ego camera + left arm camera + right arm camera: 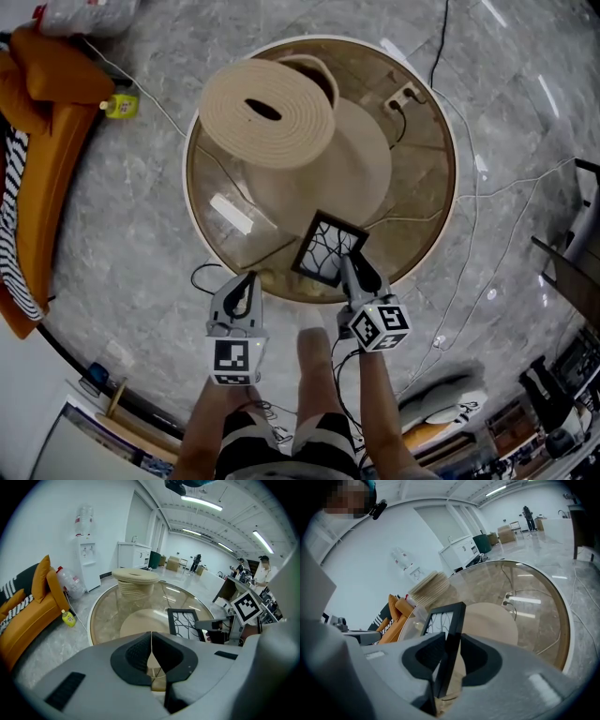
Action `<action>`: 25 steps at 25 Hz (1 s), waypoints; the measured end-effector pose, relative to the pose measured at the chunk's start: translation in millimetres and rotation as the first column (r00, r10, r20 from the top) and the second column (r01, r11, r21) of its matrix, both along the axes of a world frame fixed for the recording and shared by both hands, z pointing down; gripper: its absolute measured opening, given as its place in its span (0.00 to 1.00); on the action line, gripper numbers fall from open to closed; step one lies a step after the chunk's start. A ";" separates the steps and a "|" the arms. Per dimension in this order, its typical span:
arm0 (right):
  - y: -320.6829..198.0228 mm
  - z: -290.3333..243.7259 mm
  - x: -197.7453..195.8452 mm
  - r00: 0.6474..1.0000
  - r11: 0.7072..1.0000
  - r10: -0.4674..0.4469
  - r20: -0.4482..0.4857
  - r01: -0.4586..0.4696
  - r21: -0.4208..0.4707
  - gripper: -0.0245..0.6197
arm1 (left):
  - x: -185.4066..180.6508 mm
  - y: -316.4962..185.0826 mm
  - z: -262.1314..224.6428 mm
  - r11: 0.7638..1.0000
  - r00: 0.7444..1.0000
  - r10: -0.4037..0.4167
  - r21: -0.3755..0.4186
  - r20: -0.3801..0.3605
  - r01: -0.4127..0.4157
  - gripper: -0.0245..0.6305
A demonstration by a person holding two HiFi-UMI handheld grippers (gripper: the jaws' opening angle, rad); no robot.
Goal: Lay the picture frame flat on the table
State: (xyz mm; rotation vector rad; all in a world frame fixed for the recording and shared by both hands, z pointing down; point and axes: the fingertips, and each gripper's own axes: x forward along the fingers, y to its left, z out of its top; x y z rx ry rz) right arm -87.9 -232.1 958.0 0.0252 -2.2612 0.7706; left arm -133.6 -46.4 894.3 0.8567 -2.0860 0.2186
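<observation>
1. The picture frame (pixel 328 247), black-edged with a branching line pattern, sits at the near side of the round glass counter (pixel 424 187), close to the rim by the person's legs.
2. The frame is tilted, with its near edge in the right tongs (pixel 348 268). No view shows whether its far edge touches the glass.
3. The right tongs stand apart with the frame's edge between them. The edge lies against one pad, and a gap shows beside the other, so it is not clamped.
4. The left tongs (pixel 246 279) are closed pad to pad with nothing between them. They hover at the counter's near rim, left of the frame and apart from it.
5. Bare glass stretches left of the frame in front of the left tongs, and right of it up to the curved rim.
6. A ribbed beige stack (pixel 267 112) stands at the far left of the counter, well apart from the frame.
7. Through the glass show the counter's beige base and a power strip (pixel 405 94) with its cables on the floor.
8. An orange sofa (pixel 47 141) and a yellow bottle (pixel 120 106) lie beyond the far left rim, well apart from both tongs.
</observation>
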 end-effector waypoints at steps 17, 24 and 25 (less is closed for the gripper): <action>-6.7 12.1 4.2 1.000 1.000 -0.003 -0.027 0.003 -0.013 0.21 | 3.7 -9.4 -5.3 1.000 1.000 0.024 -0.001 0.002 -0.023 0.07; -11.4 -1.8 0.5 1.000 1.000 -0.015 -0.010 0.015 0.003 0.21 | -1.2 -13.0 -16.6 0.999 0.999 0.037 0.001 0.026 -0.037 0.07; -12.1 -6.3 -0.1 1.000 1.000 -0.016 -0.005 0.016 0.011 0.21 | -2.1 -12.9 -20.0 0.999 0.999 0.040 0.003 0.031 -0.040 0.07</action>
